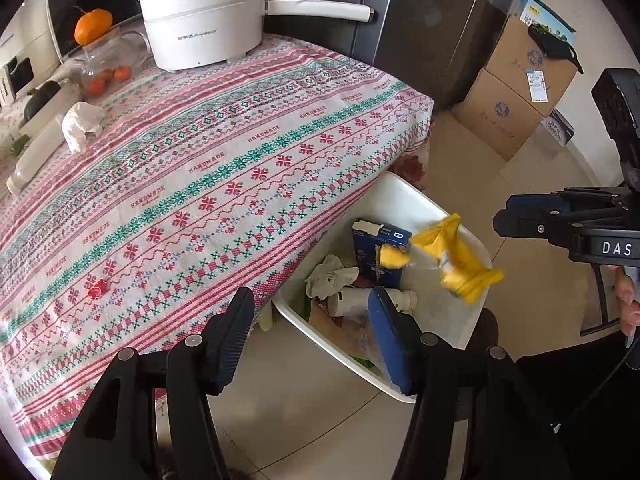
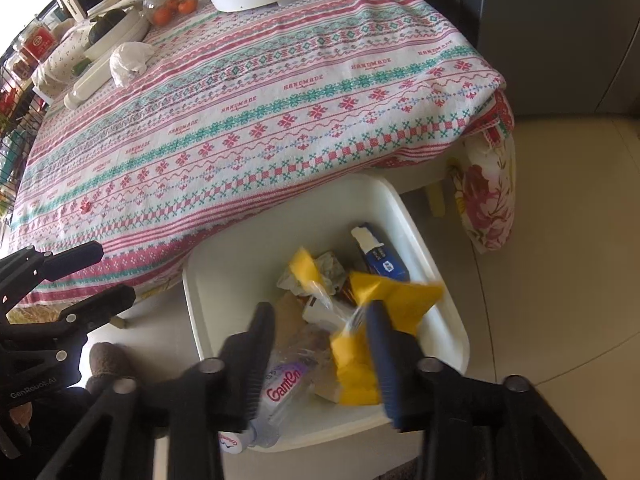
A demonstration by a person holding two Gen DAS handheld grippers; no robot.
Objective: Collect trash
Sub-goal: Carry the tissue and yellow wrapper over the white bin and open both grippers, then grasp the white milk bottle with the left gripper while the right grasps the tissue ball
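Note:
A white trash bin (image 1: 420,204) (image 2: 224,292) stands on the floor by the table edge, holding a blue box (image 1: 380,252), tissue and bottles. A yellow wrapper (image 1: 460,264) (image 2: 384,300) is blurred in mid-air just above the bin, free of both grippers. My right gripper (image 2: 320,332) is open right above the bin; it also shows in the left wrist view (image 1: 504,220). My left gripper (image 1: 312,320) is open and empty near the bin's edge. A crumpled white tissue (image 1: 82,124) (image 2: 128,60) and a small red scrap (image 1: 97,287) lie on the table.
The table has a patterned cloth (image 1: 220,168). A white pot (image 1: 204,20), a glass jar with oranges (image 1: 108,68) and a white bottle (image 1: 36,156) stand at its far side. Cardboard boxes (image 1: 516,92) stand by the wall. A dark fridge (image 1: 420,32) is behind.

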